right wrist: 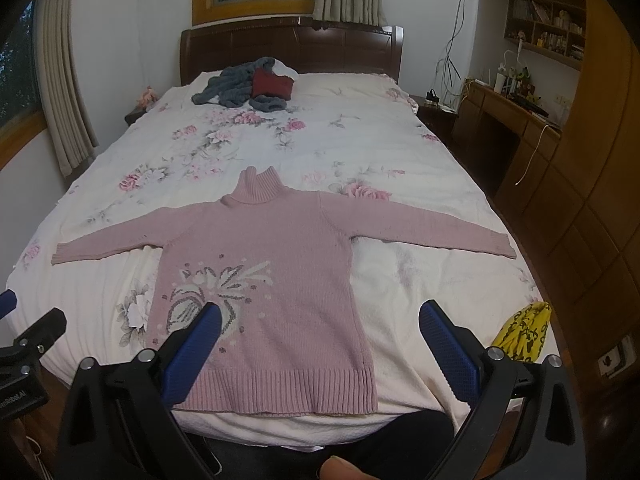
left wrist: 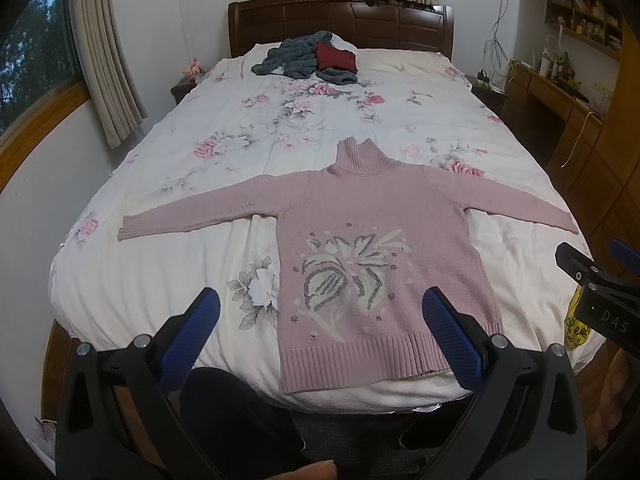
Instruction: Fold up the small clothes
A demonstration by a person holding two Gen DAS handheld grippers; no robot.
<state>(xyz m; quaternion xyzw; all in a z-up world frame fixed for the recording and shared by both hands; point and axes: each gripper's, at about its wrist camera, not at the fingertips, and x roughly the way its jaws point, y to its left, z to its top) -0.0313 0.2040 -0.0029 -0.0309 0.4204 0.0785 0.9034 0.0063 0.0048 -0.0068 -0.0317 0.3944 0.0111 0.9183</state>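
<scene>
Two grippers were both spread wide with nothing between the blue pads: the left gripper (left wrist: 320,336) hovered low in its frame over the hem of the pink sweater (left wrist: 360,248), and the right gripper (right wrist: 320,340) sat just as low in its own view. The sweater lay flat, front up, mid-frame on the floral bedspread (right wrist: 400,132), sleeves stretched out to both sides, turtleneck pointing at the headboard (right wrist: 320,46). Up top there was a grey and dark red pile of clothes (right wrist: 252,86). A yellow bag (right wrist: 524,330) sat at the lower right edge.
</scene>
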